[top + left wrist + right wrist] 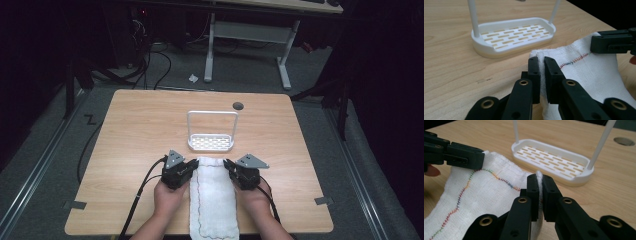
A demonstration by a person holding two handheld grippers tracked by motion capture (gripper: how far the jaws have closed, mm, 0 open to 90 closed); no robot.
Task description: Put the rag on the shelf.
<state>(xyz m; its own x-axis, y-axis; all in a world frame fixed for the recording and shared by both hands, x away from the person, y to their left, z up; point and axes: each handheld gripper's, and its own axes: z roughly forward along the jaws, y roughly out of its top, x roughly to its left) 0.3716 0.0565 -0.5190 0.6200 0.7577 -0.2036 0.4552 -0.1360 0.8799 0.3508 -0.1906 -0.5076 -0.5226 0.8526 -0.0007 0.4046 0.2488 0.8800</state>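
Seen from the high view: a wooden table [130,150] in the middle of the frame, with a white cloth [214,200] lying as a long strip at the bottom centre and running past the near edge of the table. Just above the cloth, near the centre of the frame, a white rack [210,142] with a slotted tray and a tall handle bent over it, standing upright and a little apart from the far end of the cloth. Near the top right of the table, a small dark round hole [238,105].

At lower left of centre, the left gripper [194,165] held in the left hand [167,197], reaching the far left corner of the cloth. At lower right of centre, the right gripper [227,165] held in the right hand [255,199], reaching the far right corner.

In the left gripper view, at bottom centre: jaws pressed together on a fold of the cloth edge, white fabric visible between them. At right of that frame, the other gripper on the opposite corner, beside a line of coloured stitching [574,60].

In the right gripper view, at bottom centre: jaws likewise closed, pinching a thin raised edge of the cloth. At upper right of that frame, the rack on the bare wood.
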